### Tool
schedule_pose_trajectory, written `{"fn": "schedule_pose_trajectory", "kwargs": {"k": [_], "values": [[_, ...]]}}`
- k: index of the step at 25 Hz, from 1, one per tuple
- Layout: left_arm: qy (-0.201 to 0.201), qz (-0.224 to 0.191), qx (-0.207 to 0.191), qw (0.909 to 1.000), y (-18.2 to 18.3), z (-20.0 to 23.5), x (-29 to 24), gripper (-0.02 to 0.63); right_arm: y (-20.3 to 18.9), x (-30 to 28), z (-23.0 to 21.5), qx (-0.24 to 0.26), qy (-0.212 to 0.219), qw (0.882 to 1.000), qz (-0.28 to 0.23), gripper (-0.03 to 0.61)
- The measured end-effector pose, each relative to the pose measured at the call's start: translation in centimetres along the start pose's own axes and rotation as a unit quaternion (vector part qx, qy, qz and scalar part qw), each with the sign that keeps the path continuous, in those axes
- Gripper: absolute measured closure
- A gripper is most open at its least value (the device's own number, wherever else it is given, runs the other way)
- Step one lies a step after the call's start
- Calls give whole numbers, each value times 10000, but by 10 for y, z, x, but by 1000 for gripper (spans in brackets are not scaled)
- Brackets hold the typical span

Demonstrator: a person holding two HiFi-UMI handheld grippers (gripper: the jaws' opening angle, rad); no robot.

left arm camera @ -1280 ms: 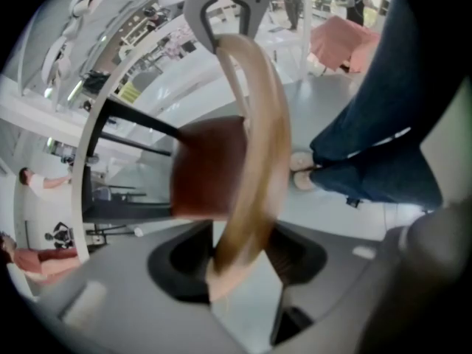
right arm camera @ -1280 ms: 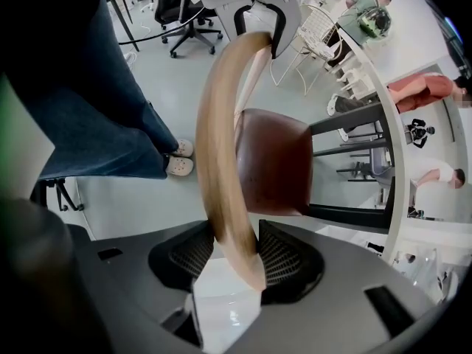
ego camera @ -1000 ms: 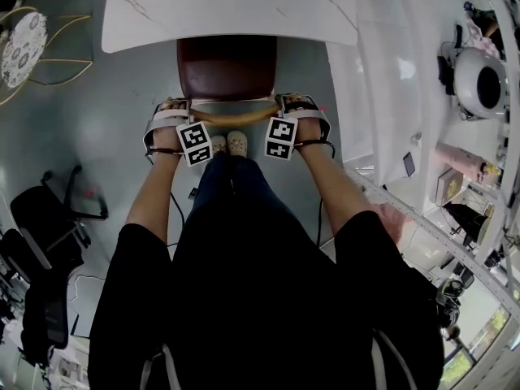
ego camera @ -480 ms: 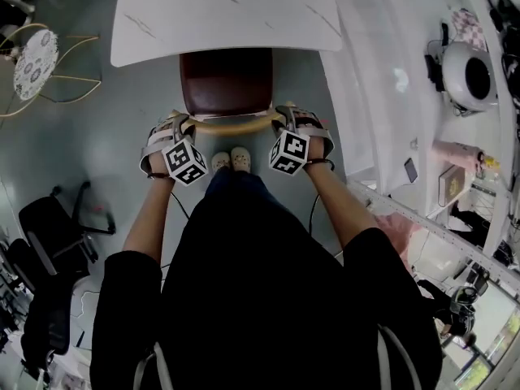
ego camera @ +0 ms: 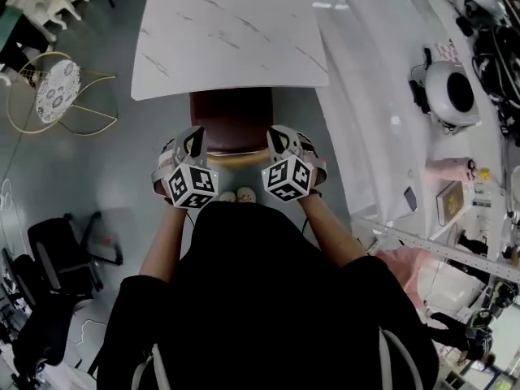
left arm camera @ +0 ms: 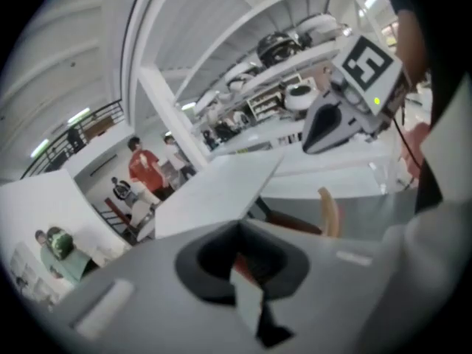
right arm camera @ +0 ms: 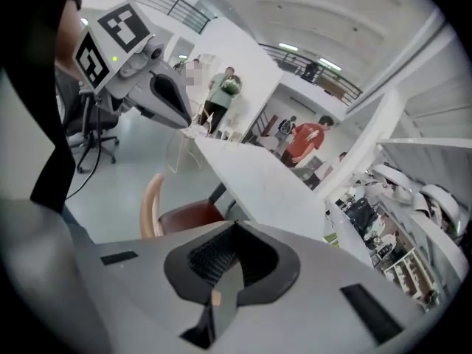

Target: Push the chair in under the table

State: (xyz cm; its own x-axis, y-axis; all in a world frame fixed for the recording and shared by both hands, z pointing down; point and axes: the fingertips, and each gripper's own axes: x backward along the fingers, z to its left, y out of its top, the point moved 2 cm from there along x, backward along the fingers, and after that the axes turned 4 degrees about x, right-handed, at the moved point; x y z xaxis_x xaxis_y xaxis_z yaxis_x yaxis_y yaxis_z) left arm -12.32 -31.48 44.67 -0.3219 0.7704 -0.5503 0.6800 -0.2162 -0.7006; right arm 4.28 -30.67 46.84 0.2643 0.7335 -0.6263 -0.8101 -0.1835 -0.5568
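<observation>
The chair has a brown seat (ego camera: 231,120) and a curved wooden backrest (ego camera: 236,158). The front of its seat is under the edge of the white marble table (ego camera: 227,39). My left gripper (ego camera: 193,139) and right gripper (ego camera: 278,139) hang above the two ends of the backrest, clear of it. Both are shut with nothing in them. The left gripper view has shut jaws (left arm camera: 237,234) over the backrest (left arm camera: 330,211) and the table (left arm camera: 214,194). In the right gripper view the shut jaws (right arm camera: 232,231) point over the seat (right arm camera: 193,216) and the table (right arm camera: 265,190).
A round patterned stool (ego camera: 55,80) on gold wire legs stands at the left. A black office chair (ego camera: 57,258) is behind on the left. A white counter (ego camera: 382,96) with appliances runs along the right. Several people stand far off beyond the table (right arm camera: 302,142).
Both grippers have let go of the chair's backrest, risen towards the head camera and rolled. Their jaws have gone from open around the backrest to shut.
</observation>
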Motion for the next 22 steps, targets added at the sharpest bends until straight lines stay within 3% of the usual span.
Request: {"fn": "schedule_pose_trajectory", "kwargs": {"k": [5, 11, 15, 18, 22], "values": [[321, -726, 1089, 9909, 48, 34, 33, 606, 50, 45, -48, -949, -586, 9896, -913, 558], [548, -1582, 2039, 9646, 97, 62, 70, 606, 85, 98, -88, -1976, -844, 9578, -1911, 558], [711, -1906, 2199, 9541, 120, 70, 90, 606, 97, 122, -109, -2223, -1065, 9426, -2252, 558], [803, -2026, 2089, 9534, 129, 68, 99, 606, 100, 129, -118, -2427, -1109, 9337, -2386, 558], [818, -2092, 2017, 9533, 134, 63, 105, 606, 101, 132, -117, -2431, -1096, 9322, -2448, 558]]}}
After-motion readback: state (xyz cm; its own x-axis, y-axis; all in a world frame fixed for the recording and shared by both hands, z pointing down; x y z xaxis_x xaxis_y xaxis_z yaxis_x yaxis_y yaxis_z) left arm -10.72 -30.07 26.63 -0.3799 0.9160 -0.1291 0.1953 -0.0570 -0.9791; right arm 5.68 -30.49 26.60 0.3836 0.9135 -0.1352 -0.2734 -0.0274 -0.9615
